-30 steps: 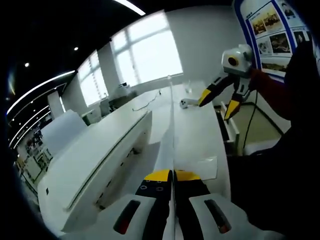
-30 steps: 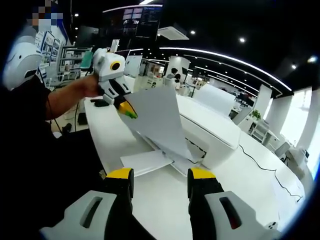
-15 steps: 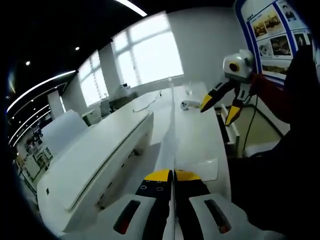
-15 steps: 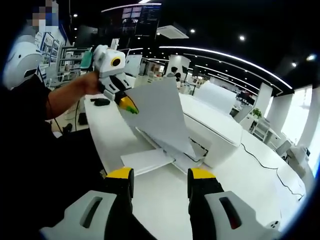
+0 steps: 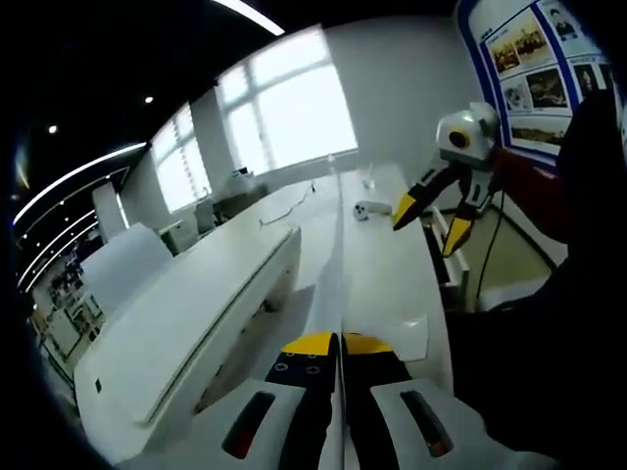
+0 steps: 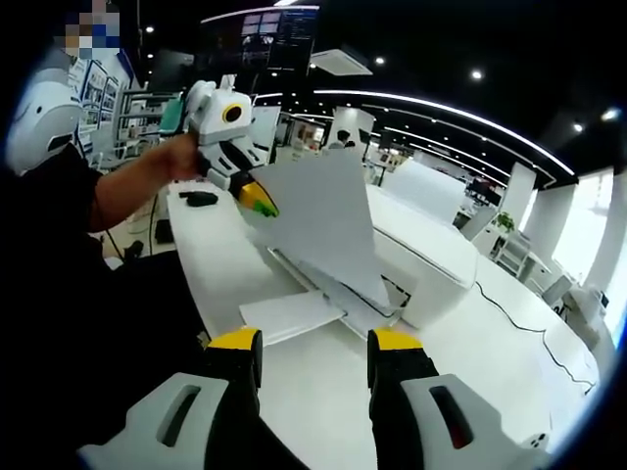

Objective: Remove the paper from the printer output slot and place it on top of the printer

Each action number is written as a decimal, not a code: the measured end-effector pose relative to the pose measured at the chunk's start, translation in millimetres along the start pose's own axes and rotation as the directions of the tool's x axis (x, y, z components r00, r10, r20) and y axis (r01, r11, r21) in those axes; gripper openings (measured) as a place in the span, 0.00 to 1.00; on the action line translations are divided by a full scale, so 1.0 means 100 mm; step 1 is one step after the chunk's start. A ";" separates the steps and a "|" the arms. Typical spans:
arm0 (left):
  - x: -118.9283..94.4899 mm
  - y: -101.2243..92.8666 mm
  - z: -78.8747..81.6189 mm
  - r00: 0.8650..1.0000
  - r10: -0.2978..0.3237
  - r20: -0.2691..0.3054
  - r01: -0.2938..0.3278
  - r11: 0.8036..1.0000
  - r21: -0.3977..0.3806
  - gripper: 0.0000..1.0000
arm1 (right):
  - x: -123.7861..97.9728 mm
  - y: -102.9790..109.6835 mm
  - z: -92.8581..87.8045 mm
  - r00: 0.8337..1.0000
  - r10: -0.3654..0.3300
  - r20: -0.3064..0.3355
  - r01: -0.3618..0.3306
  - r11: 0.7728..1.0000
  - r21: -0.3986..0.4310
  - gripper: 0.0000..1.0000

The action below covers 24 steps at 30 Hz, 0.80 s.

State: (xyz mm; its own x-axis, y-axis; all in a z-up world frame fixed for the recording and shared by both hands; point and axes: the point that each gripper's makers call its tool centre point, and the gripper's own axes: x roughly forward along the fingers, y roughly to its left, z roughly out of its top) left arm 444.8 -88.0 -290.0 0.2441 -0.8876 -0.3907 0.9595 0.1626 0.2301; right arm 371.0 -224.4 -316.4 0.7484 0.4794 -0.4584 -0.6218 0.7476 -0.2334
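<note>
Left gripper point(image 6: 257, 199) is clamped shut on the paper point(image 6: 318, 220) at upper left of the right gripper view, and it's lifted the sheet a bit higher over the printer point(image 6: 421, 269) at centre, nearly clear of the output slot point(image 6: 333, 294). Right gripper point(image 6: 315, 345), bottom, hangs wide open and empty.

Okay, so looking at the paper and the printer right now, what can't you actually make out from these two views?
- Left gripper view: the paper is seen edge-on as a thin line, so its face, and any print on it, is hidden.
- Right gripper view: the paper's lower edge covers the output slot of the printer, so whether it is fully out is unclear.
- Right gripper view: the left claw pinches the sheet's corner; the contact is too small to judge.
- Left gripper view: the wall posters are too small to read.
</note>
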 end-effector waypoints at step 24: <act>-0.02 0.08 0.00 1.000 -0.006 -0.013 0.006 1.000 -0.009 0.06 | -0.03 0.02 0.02 1.000 -0.006 0.013 0.006 1.000 0.002 0.39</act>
State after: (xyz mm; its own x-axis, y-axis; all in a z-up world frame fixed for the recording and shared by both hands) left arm 452.3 -85.3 -287.0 0.2399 -0.8830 -0.4035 0.9621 0.1609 0.2201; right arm 368.5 -223.4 -313.5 0.7548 0.4808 -0.4462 -0.6170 0.7513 -0.2343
